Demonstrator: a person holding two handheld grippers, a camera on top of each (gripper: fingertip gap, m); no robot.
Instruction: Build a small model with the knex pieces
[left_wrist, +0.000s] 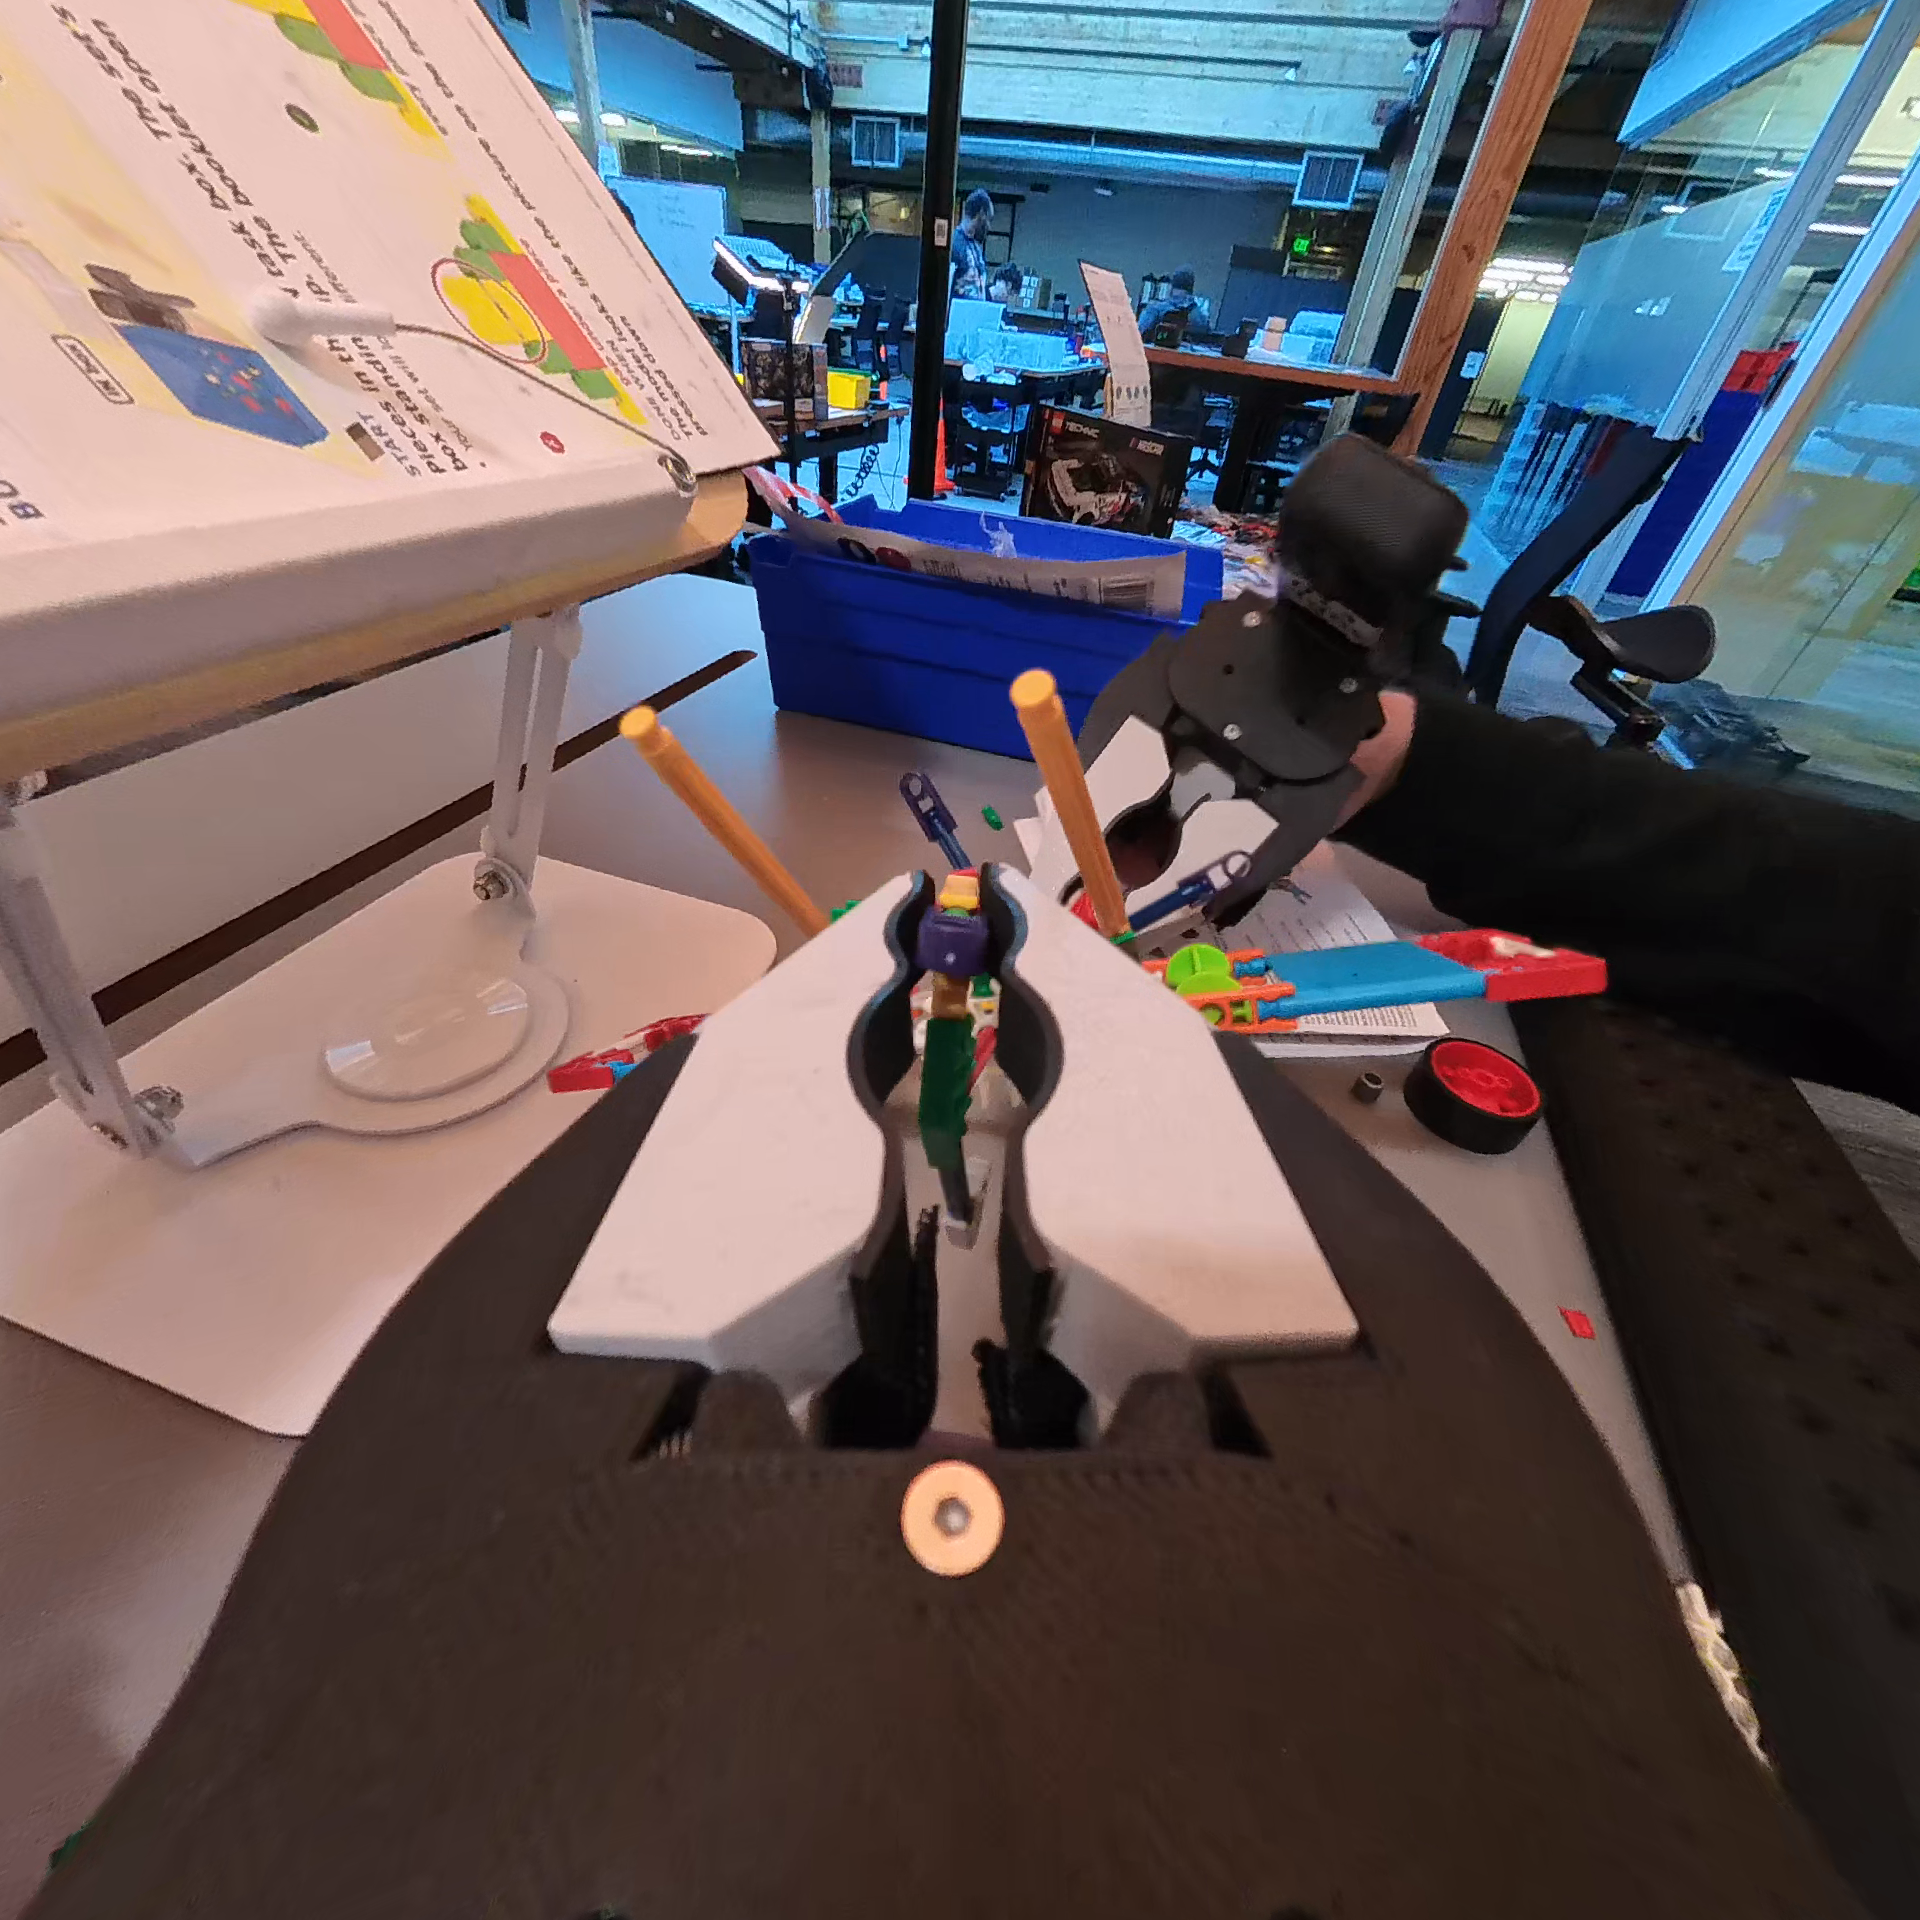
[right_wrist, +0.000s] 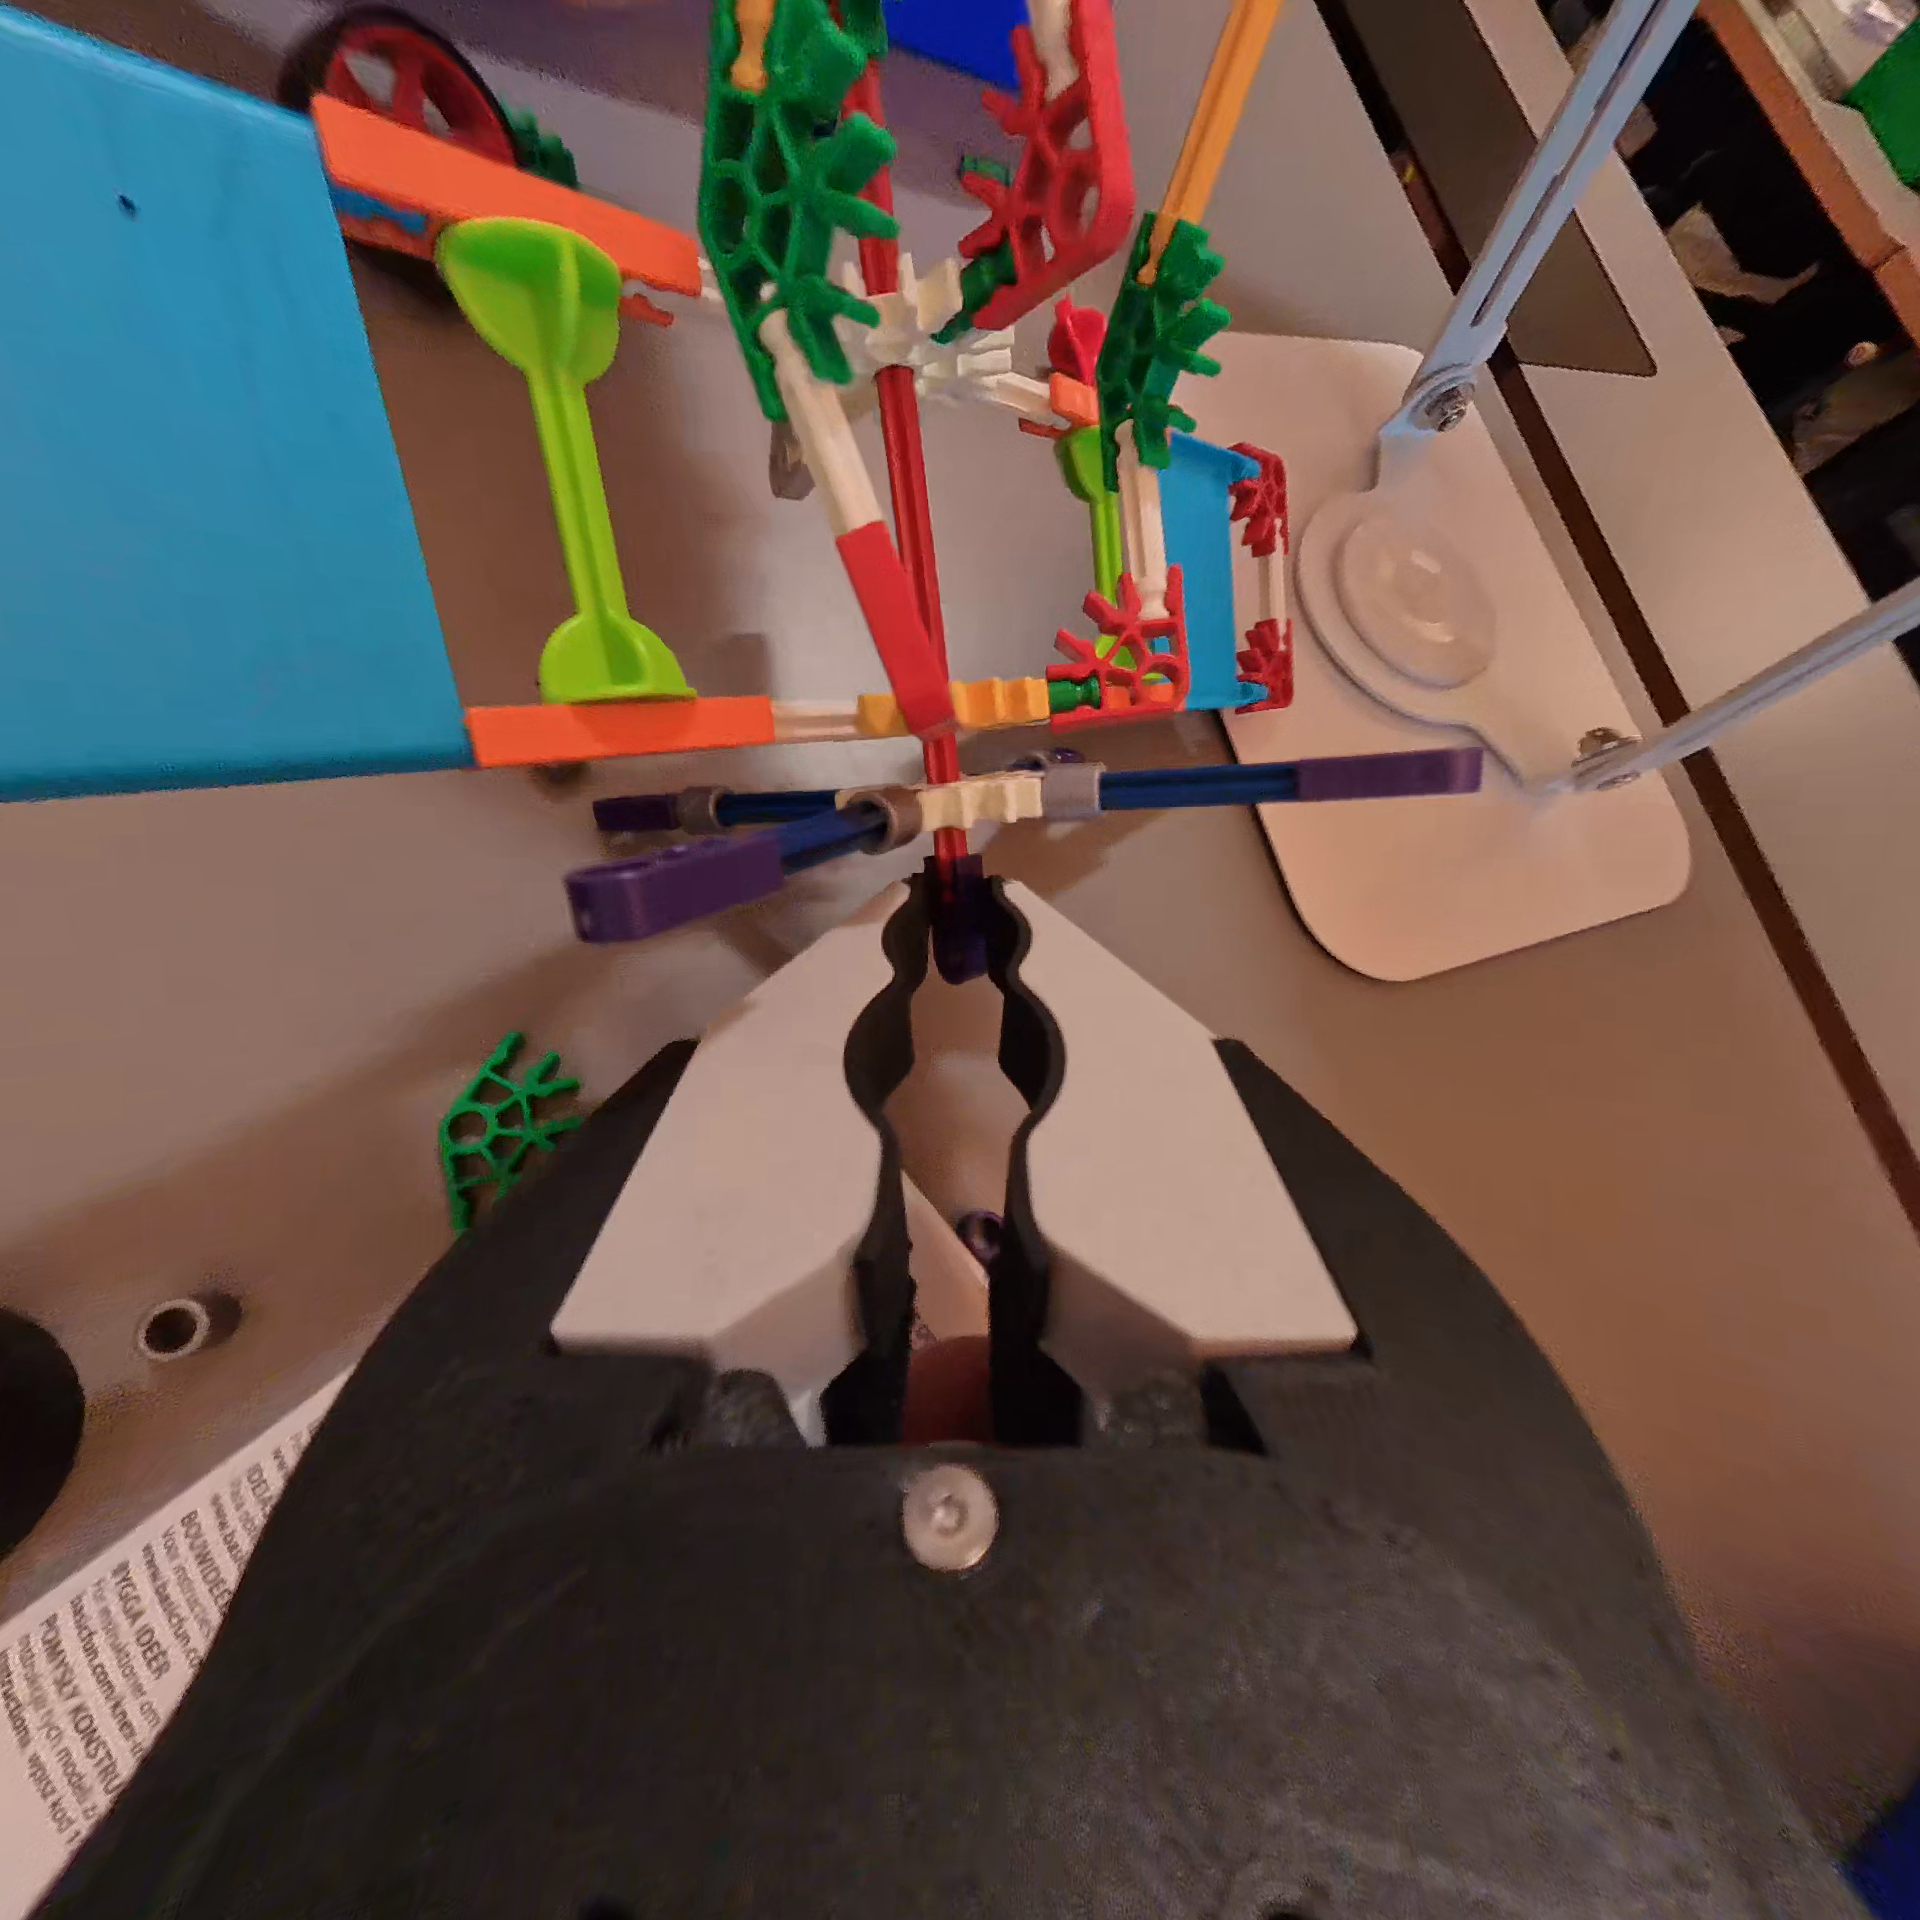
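Note:
A colourful rod-and-connector toy model (right_wrist: 914, 436) with blue panels, orange strips, green and red connectors stands on the table. My left gripper (left_wrist: 954, 914) is shut on a purple connector (left_wrist: 951, 937) at one end of the model; a green piece runs back between the fingers. My right gripper (right_wrist: 954, 914) is shut on a purple piece (right_wrist: 956, 940) at the end of the model's red rod (right_wrist: 914, 499). The right gripper also shows in the left wrist view (left_wrist: 1195, 883), held by a black-sleeved hand, among yellow rods (left_wrist: 1070, 800) and the blue panel (left_wrist: 1371, 979).
A white tilted book stand (left_wrist: 343, 1039) with an instruction sheet stands left. A blue bin (left_wrist: 935, 665) is behind. A loose red-and-black wheel (left_wrist: 1473, 1093), a small grey spacer (right_wrist: 177, 1325), a loose green connector (right_wrist: 499, 1127) and a printed leaflet (right_wrist: 114, 1621) lie on the table. To the small grey spacer (right_wrist: 177, 1325): right tips about 15 cm, left tips about 25 cm. It is also in sight in the left wrist view (left_wrist: 1370, 1080).

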